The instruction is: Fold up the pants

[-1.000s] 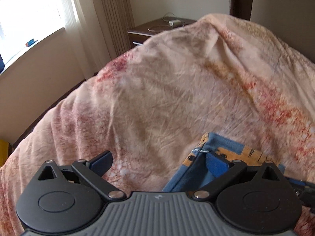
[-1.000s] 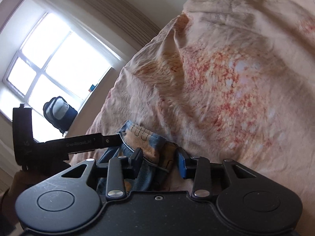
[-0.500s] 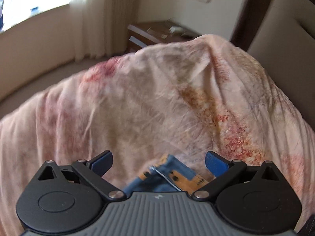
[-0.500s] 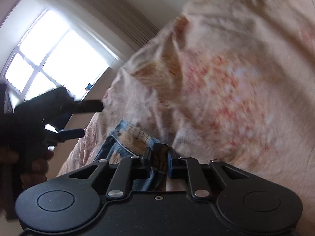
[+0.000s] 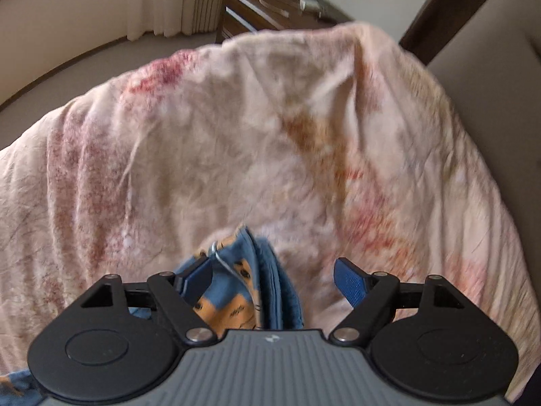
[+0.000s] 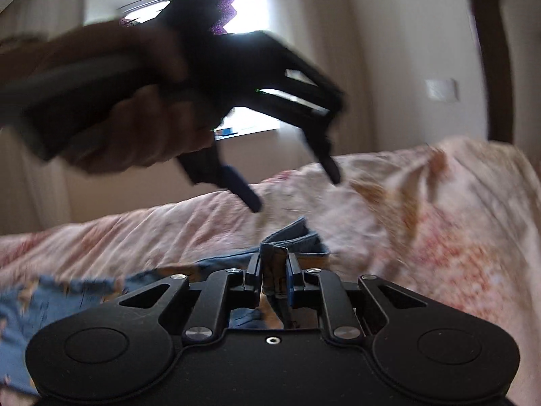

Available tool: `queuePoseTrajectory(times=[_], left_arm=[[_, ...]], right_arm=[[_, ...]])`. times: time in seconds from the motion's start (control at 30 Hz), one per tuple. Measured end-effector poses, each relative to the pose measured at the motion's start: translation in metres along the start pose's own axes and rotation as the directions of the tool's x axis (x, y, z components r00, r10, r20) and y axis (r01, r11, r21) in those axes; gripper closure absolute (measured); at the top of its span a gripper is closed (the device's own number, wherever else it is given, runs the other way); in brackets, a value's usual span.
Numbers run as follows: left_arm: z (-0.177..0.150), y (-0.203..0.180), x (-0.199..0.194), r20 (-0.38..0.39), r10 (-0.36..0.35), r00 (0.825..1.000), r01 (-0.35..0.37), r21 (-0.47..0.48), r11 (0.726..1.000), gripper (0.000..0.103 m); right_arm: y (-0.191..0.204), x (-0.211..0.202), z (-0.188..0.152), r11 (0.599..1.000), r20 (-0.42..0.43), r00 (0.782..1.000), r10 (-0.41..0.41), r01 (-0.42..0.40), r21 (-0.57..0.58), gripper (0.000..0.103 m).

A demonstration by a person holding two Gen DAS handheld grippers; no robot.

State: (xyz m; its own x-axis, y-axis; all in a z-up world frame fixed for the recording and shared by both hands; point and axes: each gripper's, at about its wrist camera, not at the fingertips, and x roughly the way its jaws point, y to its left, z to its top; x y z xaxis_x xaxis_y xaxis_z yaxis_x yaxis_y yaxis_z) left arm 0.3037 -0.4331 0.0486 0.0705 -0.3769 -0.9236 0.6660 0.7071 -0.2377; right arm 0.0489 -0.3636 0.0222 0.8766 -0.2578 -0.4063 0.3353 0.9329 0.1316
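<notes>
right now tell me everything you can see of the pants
The pants are blue denim with tan-orange printed patches, soft and bunched, lying on the pink floral bedspread. The right gripper has its jaws shut on a folded, layered edge. In the left wrist view that folded edge stands up between the open jaws of the left gripper, near the left finger, with a thin metal ring showing. More fabric trails off to the left, crumpled; its full shape is hidden.

Motion blur smears the black left gripper (image 6: 297,193) and the hand (image 6: 135,135) holding it in the right wrist view. The blue patterned pants (image 5: 250,291) run under that camera's housing, and the picture's left edge cuts them off (image 6: 50,304). Small items on the dark wooden nightstand (image 5: 270,6) are too blurred to identify.
</notes>
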Motion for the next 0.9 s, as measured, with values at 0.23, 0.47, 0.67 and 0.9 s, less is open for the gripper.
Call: queuePoseTrajectory(times=[0.23, 0.47, 0.67, 0.9], left_arm=[[-0.006, -0.003, 0.014, -0.042, 0.031, 0.999, -0.031, 0.003, 1.000, 0.020], [-0.006, -0.014, 0.019, -0.066, 0.105, 0.992, -0.101, 0.052, 0.994, 0.016], [-0.012, -0.010, 0.022, -0.085, 0.174, 0.981, -0.168, 0.074, 0.983, 0.016], [-0.015, 0.013, 0.016, -0.064, 0.169, 0.983, -0.170, -0.011, 0.985, 0.028]], right_arm=[[0.014, 0.004, -0.003, 0.996, -0.012, 0.999, 0.043, -0.044, -0.074, 0.088], [0.028, 0.004, -0.007, 0.986, -0.035, 0.996, 0.079, -0.083, -0.145, 0.088], [0.037, 0.003, -0.009, 0.972, -0.045, 0.991, 0.126, -0.133, -0.196, 0.085], [0.045, 0.001, -0.010, 0.957, -0.063, 0.984, 0.166, -0.176, -0.228, 0.086]])
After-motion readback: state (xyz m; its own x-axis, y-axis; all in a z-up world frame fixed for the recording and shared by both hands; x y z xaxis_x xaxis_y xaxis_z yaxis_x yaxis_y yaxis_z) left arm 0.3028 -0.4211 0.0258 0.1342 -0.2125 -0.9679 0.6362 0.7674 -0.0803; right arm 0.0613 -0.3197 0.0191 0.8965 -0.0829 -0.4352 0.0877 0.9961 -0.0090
